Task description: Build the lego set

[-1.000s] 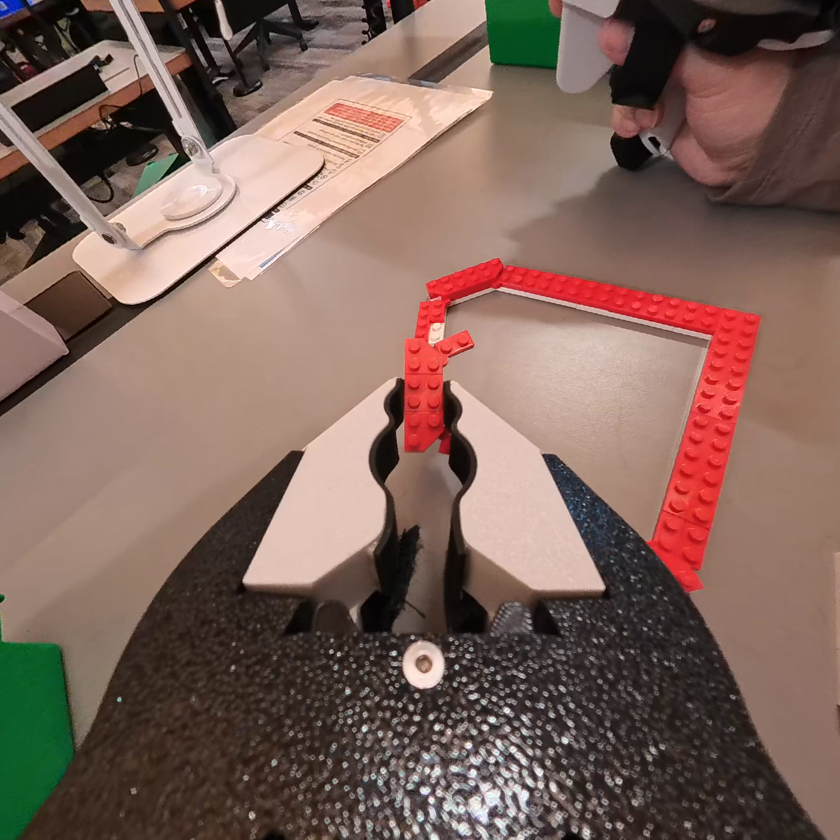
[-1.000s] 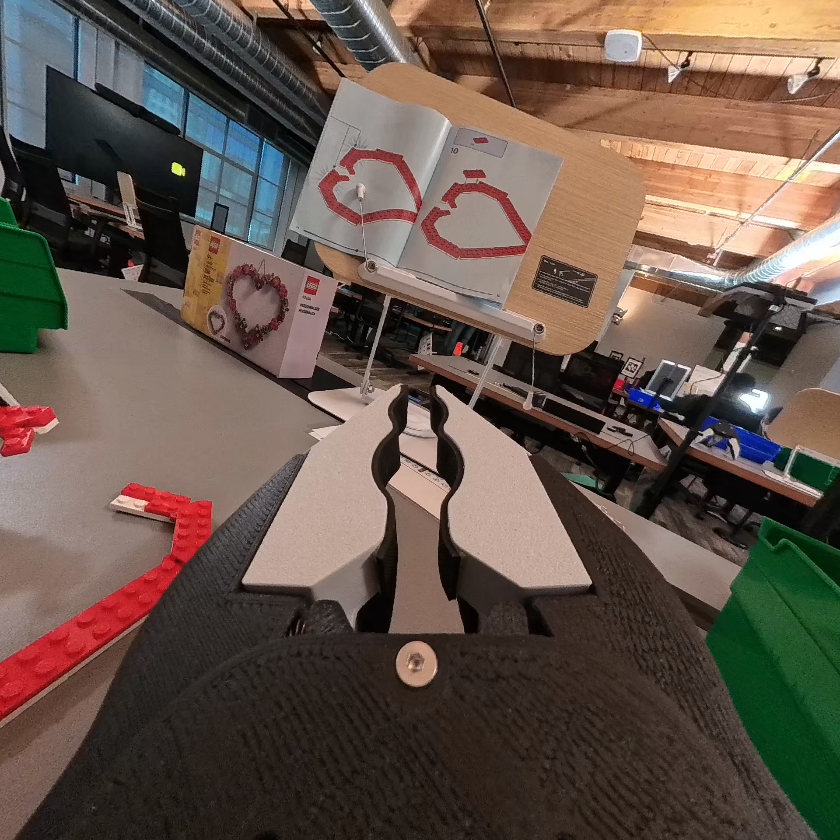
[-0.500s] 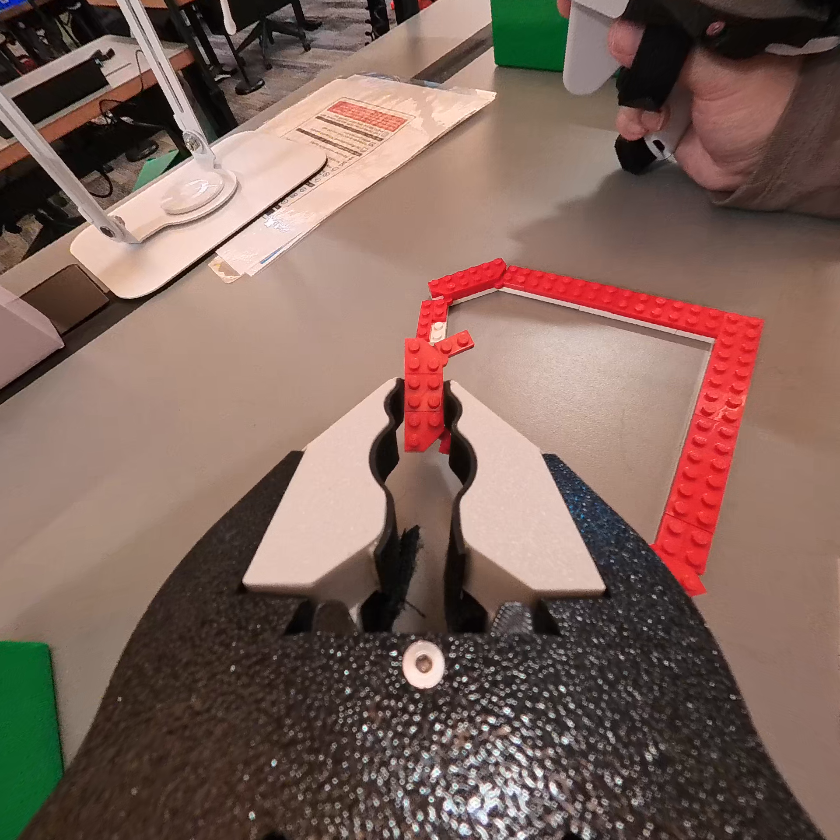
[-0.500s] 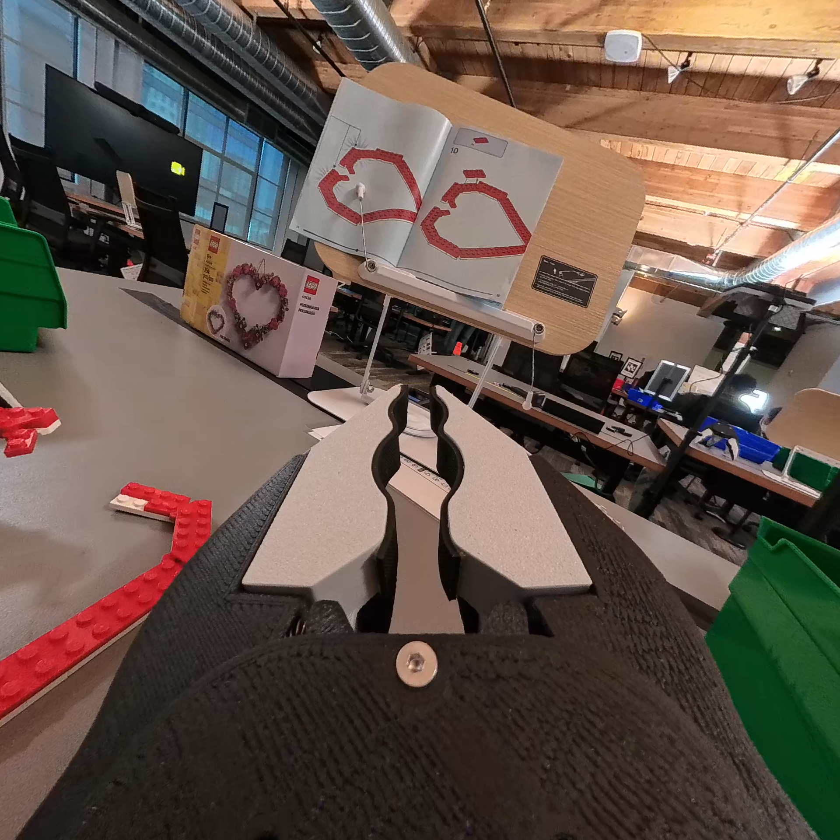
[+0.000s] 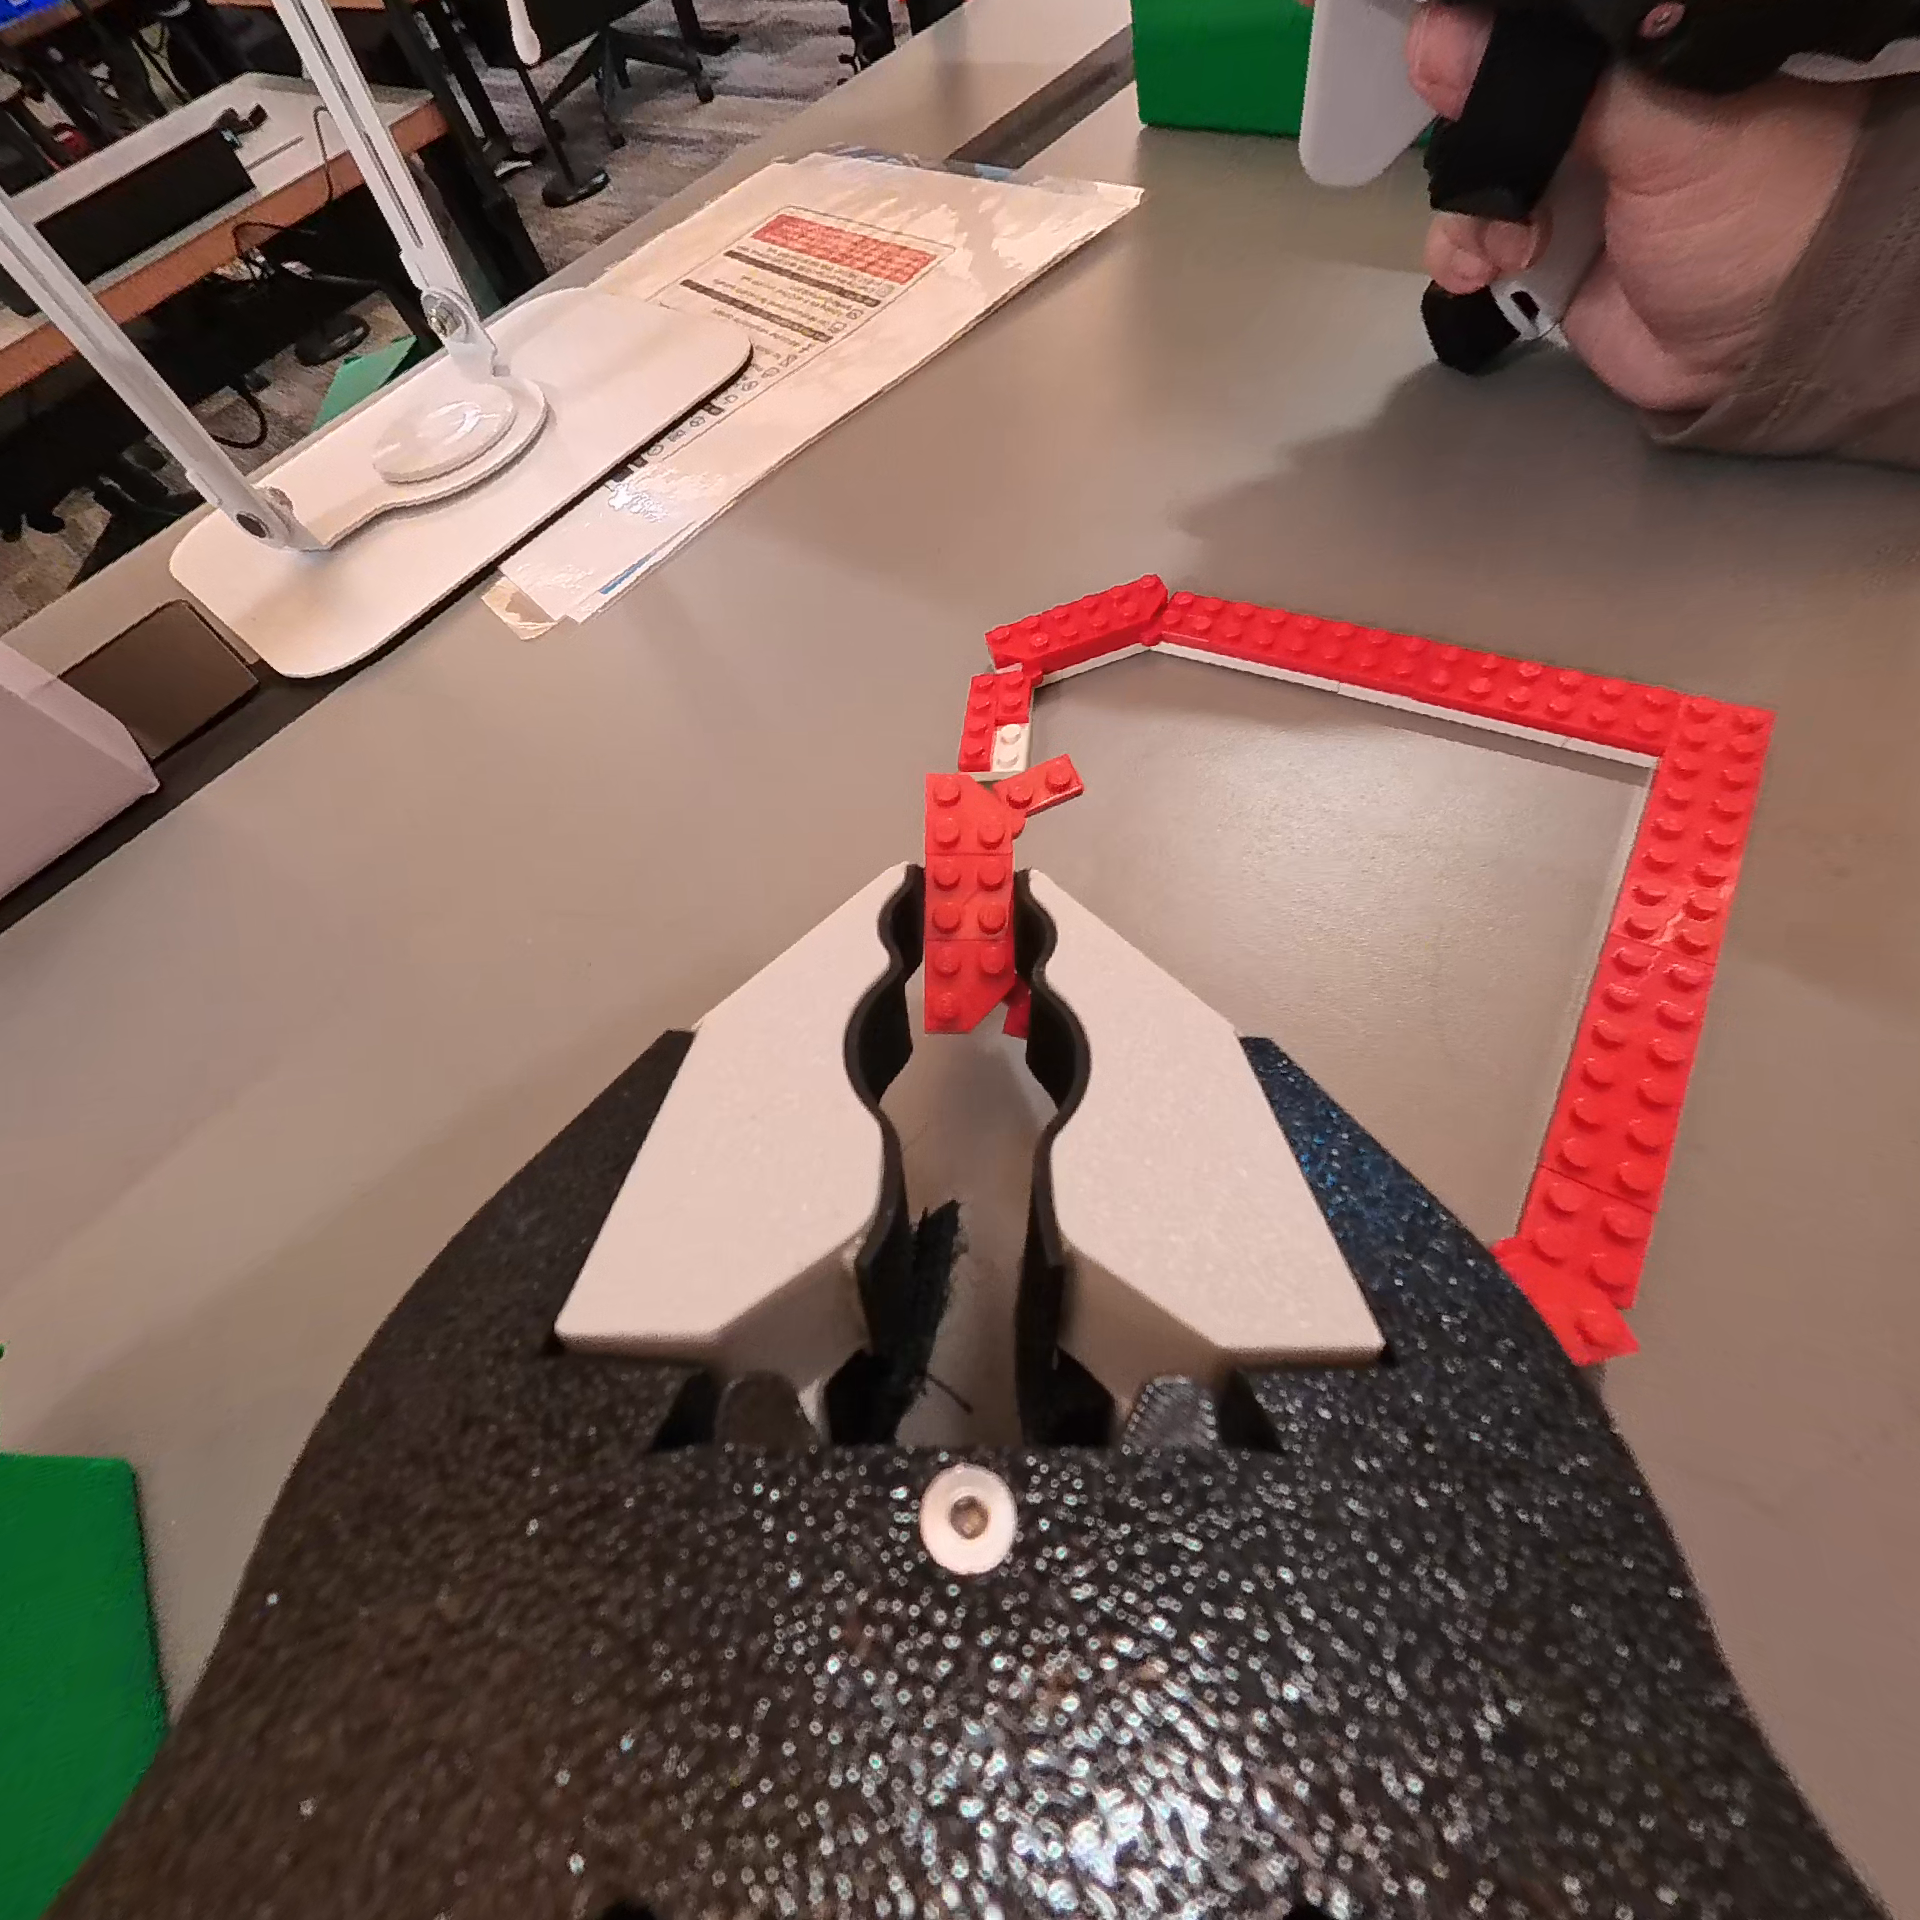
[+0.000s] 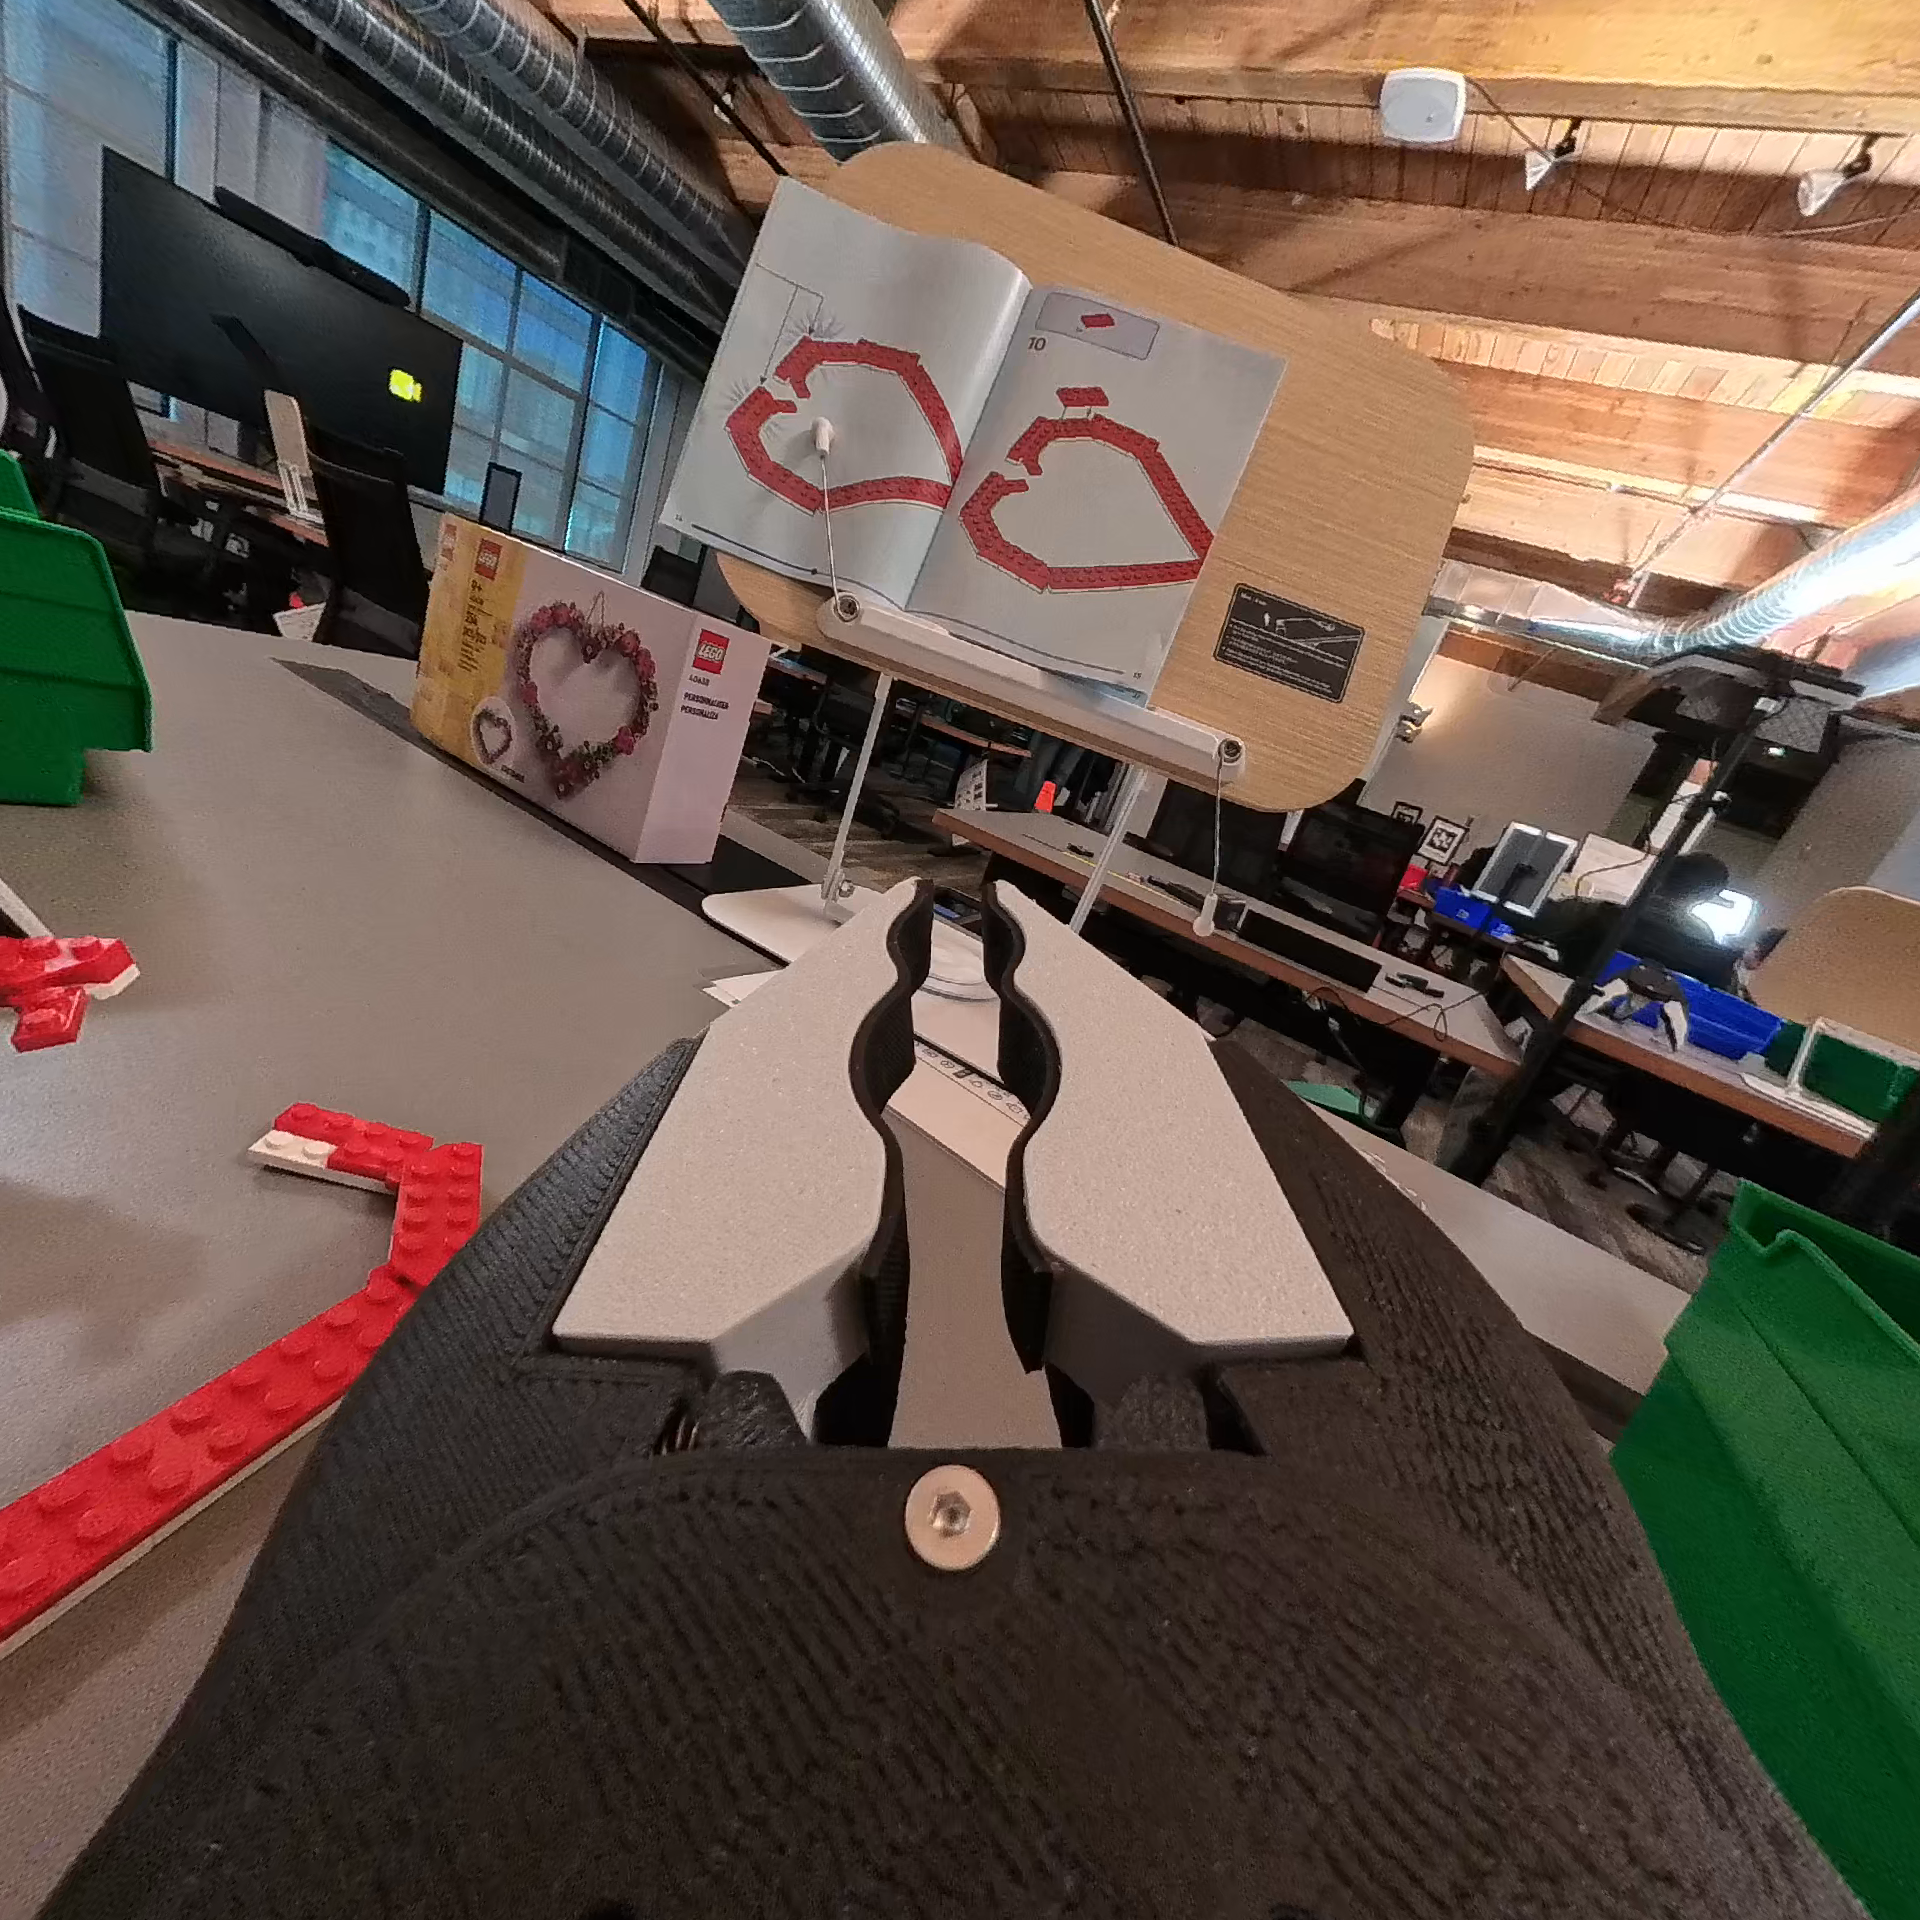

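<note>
My left gripper (image 5: 971,883) is shut on a short red lego strip (image 5: 968,831) and holds it just above the grey table. The strip's far end is close to the open end of the red lego frame (image 5: 1455,675), which lies flat with white plates under it. Whether they touch is unclear. My right gripper (image 6: 956,899) is empty, raised off the table and pointing at the open instruction booklet (image 6: 987,468); its jaws are nearly together. In the right wrist view the frame (image 6: 260,1392) is at lower left and the held strip (image 6: 57,971) at the far left.
The booklet stand's white base (image 5: 447,447) and a bagged paper sheet (image 5: 831,281) lie at the far left. The lego box (image 6: 582,707) stands behind. Green bins sit at the right (image 6: 1818,1455), left (image 6: 52,644) and far edge (image 5: 1216,62). A person's hand (image 5: 1714,229) holds the right gripper. About 20 cm separates my left fingertips from my right.
The left gripper has drifted very slightly with the red strip still in its jaws. The right gripper has not moved.
</note>
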Available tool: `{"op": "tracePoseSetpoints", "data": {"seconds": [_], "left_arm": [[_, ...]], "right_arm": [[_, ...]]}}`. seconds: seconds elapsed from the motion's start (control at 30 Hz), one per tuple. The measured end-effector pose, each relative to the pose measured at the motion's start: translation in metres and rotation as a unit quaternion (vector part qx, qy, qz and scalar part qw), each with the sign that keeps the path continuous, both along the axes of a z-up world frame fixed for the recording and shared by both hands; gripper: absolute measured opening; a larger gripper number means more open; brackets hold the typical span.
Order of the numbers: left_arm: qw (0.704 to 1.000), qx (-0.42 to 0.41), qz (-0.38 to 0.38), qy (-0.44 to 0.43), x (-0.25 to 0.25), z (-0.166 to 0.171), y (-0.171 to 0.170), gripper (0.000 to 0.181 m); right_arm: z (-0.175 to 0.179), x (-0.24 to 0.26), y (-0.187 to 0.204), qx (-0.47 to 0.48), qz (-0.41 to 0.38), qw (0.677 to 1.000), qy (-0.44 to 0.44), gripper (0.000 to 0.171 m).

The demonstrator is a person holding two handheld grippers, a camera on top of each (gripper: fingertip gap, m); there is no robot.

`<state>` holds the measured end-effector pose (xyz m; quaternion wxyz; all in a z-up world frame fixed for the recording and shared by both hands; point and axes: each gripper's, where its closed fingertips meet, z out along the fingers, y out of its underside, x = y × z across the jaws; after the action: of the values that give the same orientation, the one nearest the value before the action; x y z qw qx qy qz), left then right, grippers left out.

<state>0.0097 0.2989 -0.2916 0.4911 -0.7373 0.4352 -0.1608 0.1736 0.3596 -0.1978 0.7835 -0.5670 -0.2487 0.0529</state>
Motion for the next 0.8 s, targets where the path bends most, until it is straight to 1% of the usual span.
{"op": "tracePoseSetpoints", "data": {"seconds": [0.37, 0.43, 0.47, 0.57, 0.63, 0.73, 0.8], "left_arm": [[1.0, 0.006, 0.003, 0.006, -0.002, 0.0, 0.001, 0.015], [1.0, 0.006, 0.004, 0.007, -0.002, 0.0, 0.001, 0.015], [1.0, 0.005, 0.005, 0.006, -0.002, 0.0, 0.002, 0.015], [1.0, -0.001, 0.013, -0.003, 0.002, 0.003, 0.006, 0.015], [1.0, -0.006, 0.022, -0.011, 0.007, 0.006, 0.011, 0.015], [0.999, -0.017, 0.034, -0.004, 0.013, 0.003, 0.018, 0.015], [0.999, -0.029, 0.037, -0.002, 0.017, 0.0, 0.018, 0.015]], "right_arm": [[0.0, 0.0, 0.0, 0.001, 0.0, 1.0, -0.003, 0.007], [0.001, -0.003, -0.002, 0.007, 0.009, 1.0, -0.009, 0.011], [0.002, -0.011, -0.007, 0.017, 0.029, 0.999, -0.021, 0.015], [0.002, -0.047, -0.027, 0.061, 0.128, 0.986, -0.086, 0.031], [-0.007, -0.071, -0.036, 0.049, 0.196, 0.973, -0.115, 0.039], [-0.026, -0.102, -0.048, 0.021, 0.273, 0.947, -0.168, 0.04], [-0.039, -0.117, -0.053, 0.013, 0.3, 0.93, -0.215, 0.035]]}}
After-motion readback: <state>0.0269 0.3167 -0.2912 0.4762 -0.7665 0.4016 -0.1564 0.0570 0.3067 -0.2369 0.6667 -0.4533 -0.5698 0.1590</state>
